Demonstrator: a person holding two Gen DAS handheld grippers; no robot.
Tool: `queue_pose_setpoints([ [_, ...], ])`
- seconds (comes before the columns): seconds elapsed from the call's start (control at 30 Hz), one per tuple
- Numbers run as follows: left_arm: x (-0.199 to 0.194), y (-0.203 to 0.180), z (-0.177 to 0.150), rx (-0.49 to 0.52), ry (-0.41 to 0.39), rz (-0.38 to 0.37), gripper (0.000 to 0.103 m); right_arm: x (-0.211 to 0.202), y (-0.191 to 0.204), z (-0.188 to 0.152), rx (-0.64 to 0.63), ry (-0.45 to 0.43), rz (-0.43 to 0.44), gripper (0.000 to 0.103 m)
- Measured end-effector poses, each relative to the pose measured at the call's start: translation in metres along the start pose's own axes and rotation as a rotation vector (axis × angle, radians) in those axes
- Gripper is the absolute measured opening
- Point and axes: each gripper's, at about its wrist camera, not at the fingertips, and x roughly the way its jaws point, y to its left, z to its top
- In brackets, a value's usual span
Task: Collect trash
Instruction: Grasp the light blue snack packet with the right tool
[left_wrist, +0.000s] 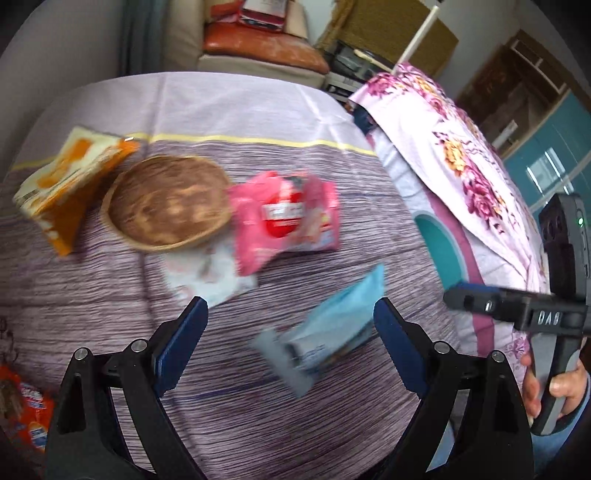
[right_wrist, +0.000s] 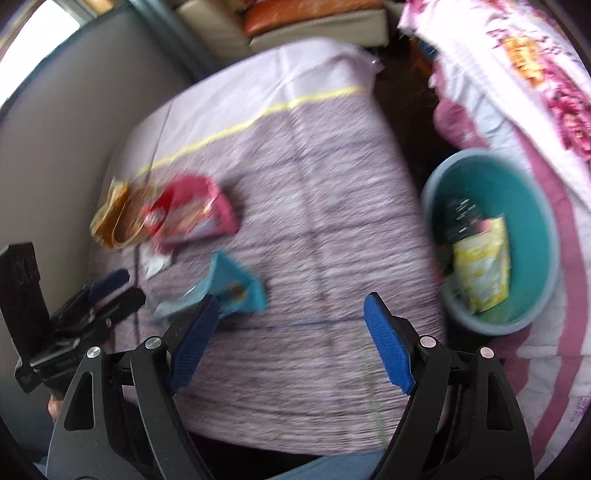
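Observation:
On the purple striped tablecloth (left_wrist: 314, 177) lie several wrappers. A light blue wrapper (left_wrist: 332, 328) lies below and between the open fingers of my left gripper (left_wrist: 291, 314); nothing is held. A pink and red wrapper (left_wrist: 288, 218) lies beside a wicker bowl (left_wrist: 166, 203), with an orange and white packet (left_wrist: 70, 177) to its left. In the right wrist view my right gripper (right_wrist: 291, 314) hangs open and empty over the cloth (right_wrist: 314, 206), the blue wrapper (right_wrist: 229, 288) by its left finger. The teal bin (right_wrist: 532, 206) at right holds a yellow wrapper (right_wrist: 480, 269).
A pale wrapper (left_wrist: 207, 277) lies under the pink one. An orange packet (left_wrist: 26, 402) lies at the table's lower left. A floral cloth (left_wrist: 461, 147) drapes the furniture at right, behind the bin (left_wrist: 439, 243). A couch (left_wrist: 258, 48) stands beyond the table. Both views are motion-blurred.

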Motion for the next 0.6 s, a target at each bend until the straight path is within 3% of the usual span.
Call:
queue_pose_setpoints([
  [0.07, -0.004, 0.013, -0.003, -0.012, -0.009, 0.011, 0.091, 0.014, 0.016, -0.004, -0.005, 0.061, 0.018, 0.077],
  [0.33, -0.010, 0.047, -0.014, -0.045, -0.009, 0.023, 0.092, 0.050, 0.060, -0.003, 0.039, 0.159, 0.057, 0.077],
  [0.6, -0.017, 0.074, -0.019, -0.085, -0.018, 0.032, 0.092, 0.079, 0.068, 0.002, 0.125, 0.204, 0.031, 0.077],
])
